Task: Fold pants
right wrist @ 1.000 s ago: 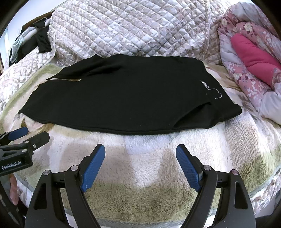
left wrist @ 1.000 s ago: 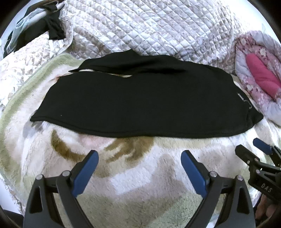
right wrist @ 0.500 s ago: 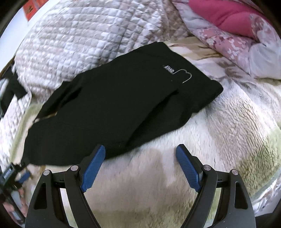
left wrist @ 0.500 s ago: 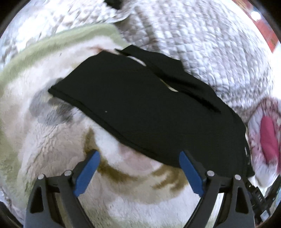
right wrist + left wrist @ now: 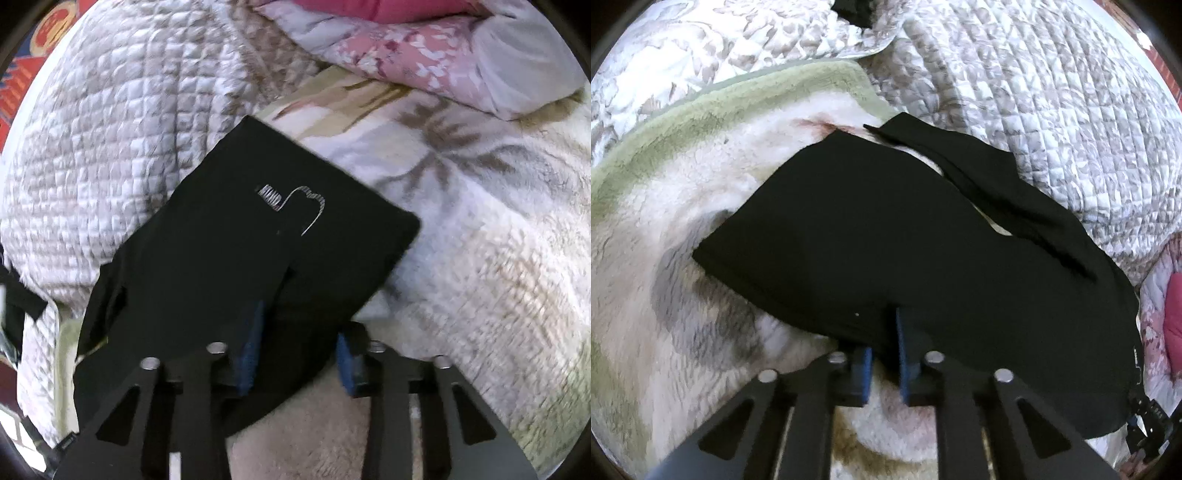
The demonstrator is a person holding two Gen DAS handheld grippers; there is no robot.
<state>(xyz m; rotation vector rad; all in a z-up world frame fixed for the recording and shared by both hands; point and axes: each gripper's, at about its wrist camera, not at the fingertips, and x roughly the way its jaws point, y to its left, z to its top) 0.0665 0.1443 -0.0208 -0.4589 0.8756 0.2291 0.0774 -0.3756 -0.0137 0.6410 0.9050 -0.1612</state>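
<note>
**Both grippers take hold of the near edge of black pants on a bed**

Left wrist view: The black pants [image 5: 905, 236] lie flat on a fluffy cream and green blanket [image 5: 665, 206] spread over a bed, one leg stacked roughly over the other. The left gripper [image 5: 884, 354] has closed its blue pads on the pants' near hem, toward the leg-opening end, with a fold of black cloth pinched between them. This grip looks chosen so the long edge can be lifted and carried across for a fold. Beyond the pants rises a bunched grey quilted cover [image 5: 1034, 110], touching the far leg; it could catch cloth swung that way. A pink floral quilt [image 5: 1160, 306] sits at the bed's right edge. The other gripper shows dimly at the lower right corner of the view, at the pants' waist end.

Right wrist view: The right gripper [image 5: 299, 354] straddles the near edge of the pants at the waist end, just below a small white logo [image 5: 295, 206]. Its jaws are closing, with a thick bunch of cloth between the blue pads; the left pad is on the cloth, the right pad seems a little clear, so the grip does not look firm yet. The waist corner lies toward the blanket's right side. The quilted cover crowds the left; the pink floral quilt lies along the far edge, well apart from the pants.
</note>
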